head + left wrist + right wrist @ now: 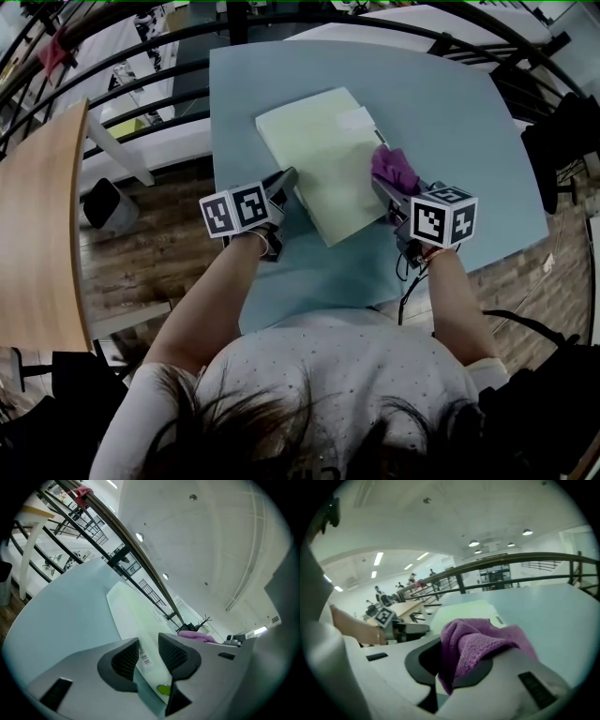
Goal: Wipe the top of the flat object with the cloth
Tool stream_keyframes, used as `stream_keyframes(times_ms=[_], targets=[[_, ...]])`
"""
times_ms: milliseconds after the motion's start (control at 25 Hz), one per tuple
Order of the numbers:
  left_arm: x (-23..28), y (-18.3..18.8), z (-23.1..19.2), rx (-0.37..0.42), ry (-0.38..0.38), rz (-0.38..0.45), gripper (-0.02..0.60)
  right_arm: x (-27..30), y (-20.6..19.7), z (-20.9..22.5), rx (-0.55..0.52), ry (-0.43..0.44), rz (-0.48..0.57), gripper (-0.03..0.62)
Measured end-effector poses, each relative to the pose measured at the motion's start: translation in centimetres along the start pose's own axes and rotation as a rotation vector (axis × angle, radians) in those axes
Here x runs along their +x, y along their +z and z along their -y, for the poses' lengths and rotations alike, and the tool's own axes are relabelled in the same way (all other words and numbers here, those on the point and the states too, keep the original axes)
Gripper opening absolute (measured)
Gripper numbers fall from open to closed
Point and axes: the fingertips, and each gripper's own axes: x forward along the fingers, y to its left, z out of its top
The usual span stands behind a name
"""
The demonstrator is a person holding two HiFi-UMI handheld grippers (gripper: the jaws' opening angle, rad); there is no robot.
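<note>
A pale yellow-green flat object (319,159) lies on the blue-grey table (450,112). My left gripper (289,176) is at its near left corner. In the left gripper view the object's edge (131,611) runs between the jaws of that gripper (149,656); the pads stand close beside it and I see no press. My right gripper (382,187) sits at the object's right edge, shut on a bunched purple cloth (394,169). The right gripper view shows the cloth (478,641) spilling over the jaws, with the flat object (464,609) beyond.
A wooden table (42,234) stands at the left past a dark curved railing (141,94). A small bin (108,204) sits on the wood floor. A dark chair (562,141) is at the table's right. Bare table surrounds the object.
</note>
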Motion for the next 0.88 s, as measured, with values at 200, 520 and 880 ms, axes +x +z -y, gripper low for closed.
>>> stream_keyframes(times_ms=[200, 520, 880], targets=[[0.1, -0.1, 0.2, 0.000, -0.005, 0.000, 0.133, 2.3, -2.7, -10.4, -0.082, 0.313, -0.114, 0.021], [0.0, -0.2, 0.1, 0.006, -0.011, -0.004, 0.130, 2.3, -9.8, -12.3, -0.241, 0.313, -0.306, 0.023], [0.2, -0.4, 0.4, 0.037, -0.011, -0.010, 0.130, -0.2, -9.1, -5.9, -0.048, 0.204, -0.255, 0.023]])
